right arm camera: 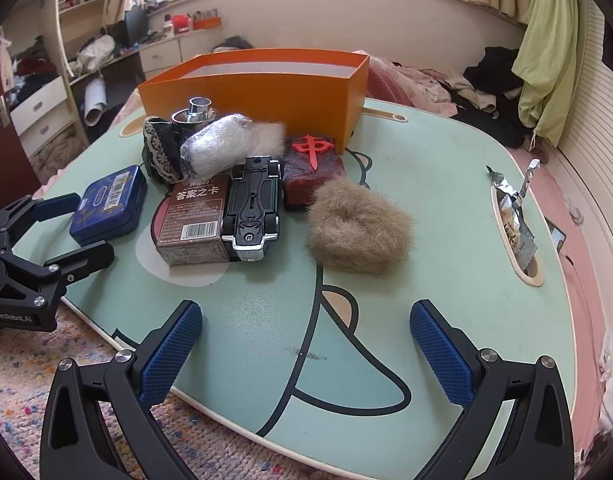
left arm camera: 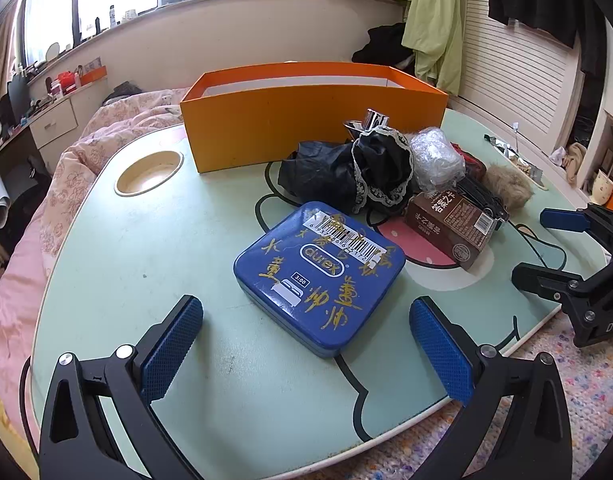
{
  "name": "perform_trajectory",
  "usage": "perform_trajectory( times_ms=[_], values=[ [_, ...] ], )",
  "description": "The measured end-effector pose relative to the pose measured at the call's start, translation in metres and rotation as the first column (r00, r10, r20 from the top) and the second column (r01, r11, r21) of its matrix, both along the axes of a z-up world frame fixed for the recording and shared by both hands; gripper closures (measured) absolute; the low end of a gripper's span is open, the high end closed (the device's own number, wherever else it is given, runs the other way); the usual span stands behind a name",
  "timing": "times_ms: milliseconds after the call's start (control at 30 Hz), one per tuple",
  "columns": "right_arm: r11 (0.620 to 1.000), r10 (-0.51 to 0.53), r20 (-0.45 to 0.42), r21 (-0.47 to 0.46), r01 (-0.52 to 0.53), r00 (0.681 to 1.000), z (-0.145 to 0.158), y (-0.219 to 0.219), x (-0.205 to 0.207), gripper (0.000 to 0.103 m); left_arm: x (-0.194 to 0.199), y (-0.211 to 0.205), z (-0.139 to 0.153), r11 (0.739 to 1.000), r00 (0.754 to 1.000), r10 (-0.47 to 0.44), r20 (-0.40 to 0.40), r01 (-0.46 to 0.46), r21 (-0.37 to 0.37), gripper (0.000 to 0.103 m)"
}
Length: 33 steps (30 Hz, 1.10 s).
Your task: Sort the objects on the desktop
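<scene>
A blue square tin [left arm camera: 320, 276] [right arm camera: 110, 204] lies on the pale green table, just ahead of my left gripper [left arm camera: 306, 344], which is open and empty. My right gripper [right arm camera: 306, 350] is open too, over bare tabletop short of a furry brown scrunchie [right arm camera: 356, 232]. Between them lies a pile: a brown card box [right arm camera: 192, 220] [left arm camera: 454, 224], an upturned black toy car [right arm camera: 252, 208], a red block with a red character [right arm camera: 312, 164], a plastic-wrapped white bundle [right arm camera: 218, 146] [left arm camera: 436, 158] and black lace cloth [left arm camera: 370, 168]. An orange box [left arm camera: 306, 112] [right arm camera: 258, 88] stands open behind.
The table [left arm camera: 166, 260] has a round cup recess [left arm camera: 148, 172] at the far left and an oval slot with foil snack wrappers [right arm camera: 514, 216] at the right. A metal flask [right arm camera: 198, 112] stands by the orange box. Bedding and a speckled rug surround the table.
</scene>
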State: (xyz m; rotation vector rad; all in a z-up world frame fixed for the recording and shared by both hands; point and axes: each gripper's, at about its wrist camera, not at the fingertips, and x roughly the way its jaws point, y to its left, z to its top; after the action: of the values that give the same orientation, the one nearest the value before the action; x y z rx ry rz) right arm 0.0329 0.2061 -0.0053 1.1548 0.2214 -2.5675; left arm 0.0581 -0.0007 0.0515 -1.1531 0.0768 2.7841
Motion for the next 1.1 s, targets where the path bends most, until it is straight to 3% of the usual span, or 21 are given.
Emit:
perform_trajectory(
  times_ms=[1100],
  values=[
    [1.000, 0.015, 0.005, 0.000, -0.015, 1.000, -0.0015, -0.0021, 0.0036, 0.000, 0.0044, -0.0022, -0.0007, 1.000, 1.000, -0.024, 0.001, 0.024, -0.003, 0.000]
  ],
)
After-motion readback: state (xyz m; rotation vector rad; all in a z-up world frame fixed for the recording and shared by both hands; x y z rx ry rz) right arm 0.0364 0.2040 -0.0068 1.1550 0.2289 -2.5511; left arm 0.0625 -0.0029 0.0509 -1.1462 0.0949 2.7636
